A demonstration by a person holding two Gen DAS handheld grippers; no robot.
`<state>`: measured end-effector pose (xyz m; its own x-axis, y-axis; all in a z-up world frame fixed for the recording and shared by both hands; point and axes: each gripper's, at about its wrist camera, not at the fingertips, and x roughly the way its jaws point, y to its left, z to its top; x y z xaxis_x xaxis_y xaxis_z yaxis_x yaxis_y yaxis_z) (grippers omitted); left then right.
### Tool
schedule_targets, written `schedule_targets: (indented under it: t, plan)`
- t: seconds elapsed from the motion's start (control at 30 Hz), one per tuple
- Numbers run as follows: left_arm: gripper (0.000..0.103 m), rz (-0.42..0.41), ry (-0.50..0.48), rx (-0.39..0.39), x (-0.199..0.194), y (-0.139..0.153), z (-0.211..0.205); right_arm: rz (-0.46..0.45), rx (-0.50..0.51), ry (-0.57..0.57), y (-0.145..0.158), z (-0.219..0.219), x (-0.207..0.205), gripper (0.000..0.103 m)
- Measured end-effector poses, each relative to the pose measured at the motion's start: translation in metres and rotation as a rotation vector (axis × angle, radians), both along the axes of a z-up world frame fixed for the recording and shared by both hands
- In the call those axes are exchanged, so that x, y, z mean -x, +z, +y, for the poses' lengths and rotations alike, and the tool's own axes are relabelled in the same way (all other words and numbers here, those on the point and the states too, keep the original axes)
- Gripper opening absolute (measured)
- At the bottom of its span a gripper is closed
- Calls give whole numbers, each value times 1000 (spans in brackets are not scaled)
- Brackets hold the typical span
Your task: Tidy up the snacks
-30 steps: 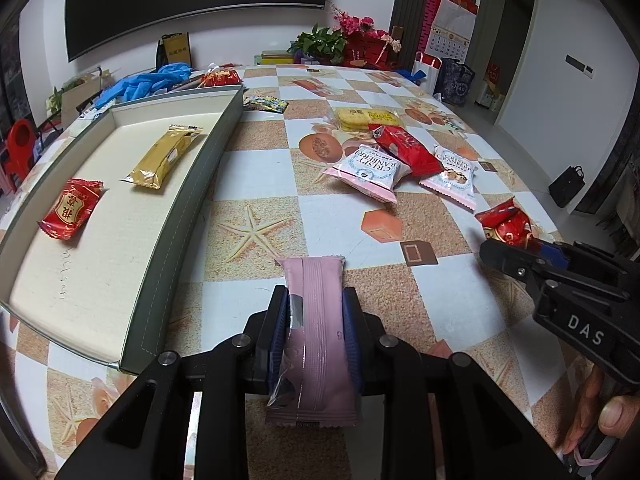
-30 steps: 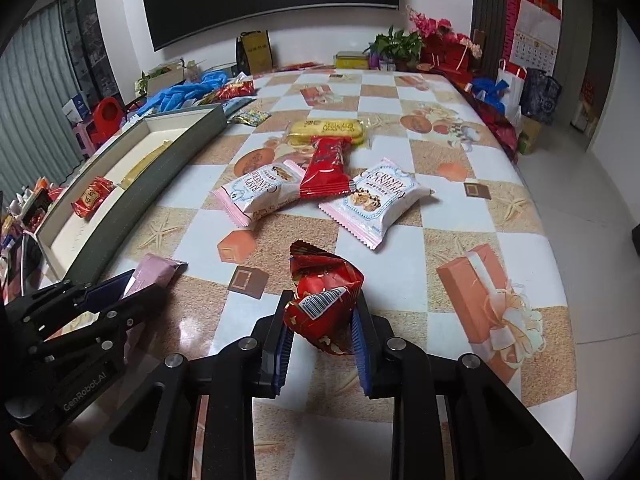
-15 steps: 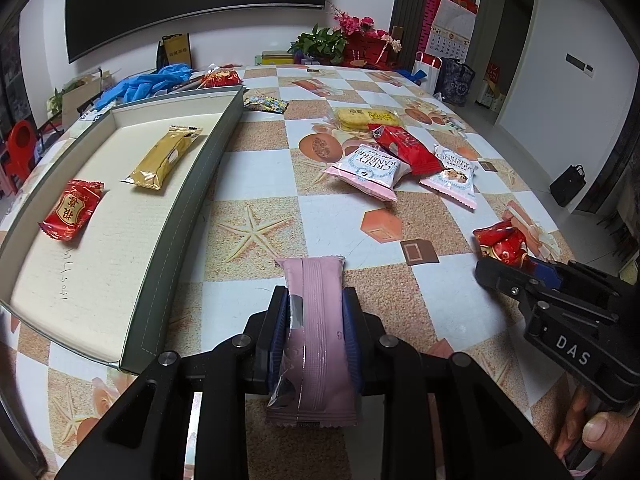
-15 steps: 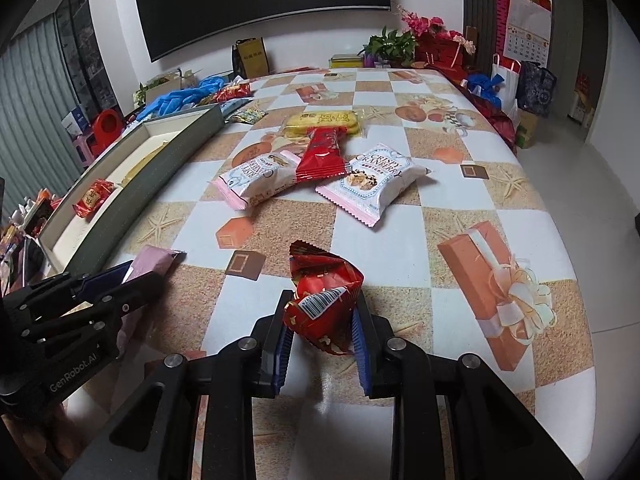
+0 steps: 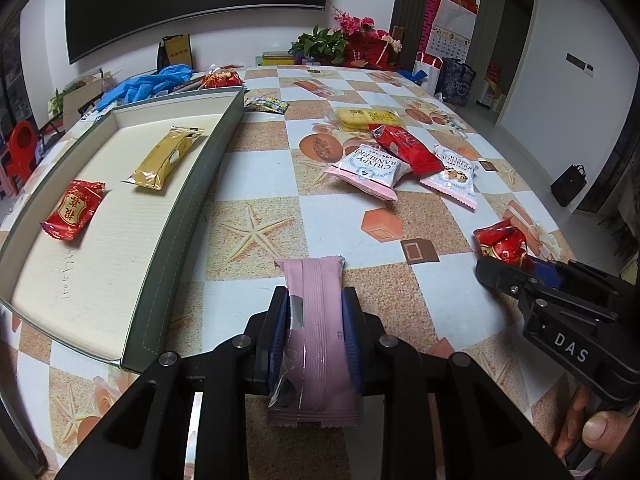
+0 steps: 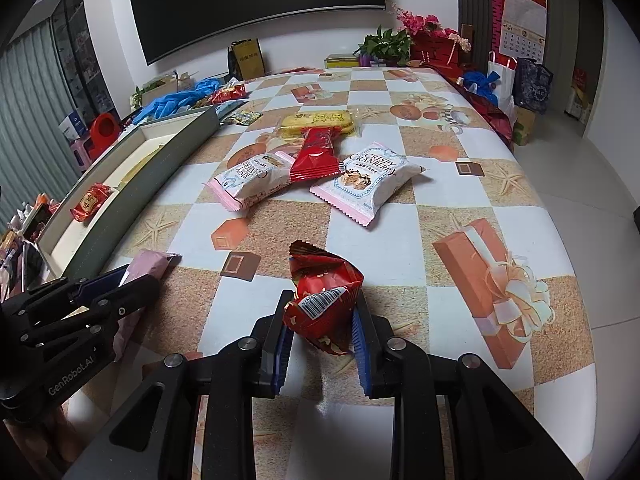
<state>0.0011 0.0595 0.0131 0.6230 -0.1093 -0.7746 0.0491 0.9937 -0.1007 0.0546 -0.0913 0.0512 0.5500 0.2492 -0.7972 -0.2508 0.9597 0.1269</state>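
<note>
Two pink-white cranberry packs (image 5: 370, 168), three red packets (image 5: 74, 210), one tray (image 5: 176, 236).

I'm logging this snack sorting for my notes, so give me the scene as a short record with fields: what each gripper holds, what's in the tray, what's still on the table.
left gripper: shut on pink bar
right gripper: shut on red packet
tray: left of the table, holds gold bar and small red snack
table: yellow biscuits, long red pack, two Crispy Cranberry bags in a cluster
far end: blue gloves, plant
</note>
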Motion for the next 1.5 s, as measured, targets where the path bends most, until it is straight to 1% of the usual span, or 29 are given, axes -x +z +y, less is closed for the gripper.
schedule_targets:
  t: [0.43,0.67,0.77,0.9,1.13,1.3,1.5]
  plan:
    - [28,0,0,-2,0,0,0,-3,3,-4,0,-1,0,28]
    - [27,14,1,-24,1,3,-2,-13,17,2,1,0,1,28]
    - [27,14,-11,-29,4,8,-4,-23,31,10,6,3,3,28]
    - [27,1,-16,-21,6,16,-5,-25,-3,14,14,4,5,28]
    - [27,-27,-6,-17,9,30,1,-40,-8,37,24,14,9,28]
    - [27,-42,12,-17,10,38,9,-42,-6,65,28,26,10,28]
    - [27,-64,62,14,7,55,33,-52,-16,111,39,45,10,28]
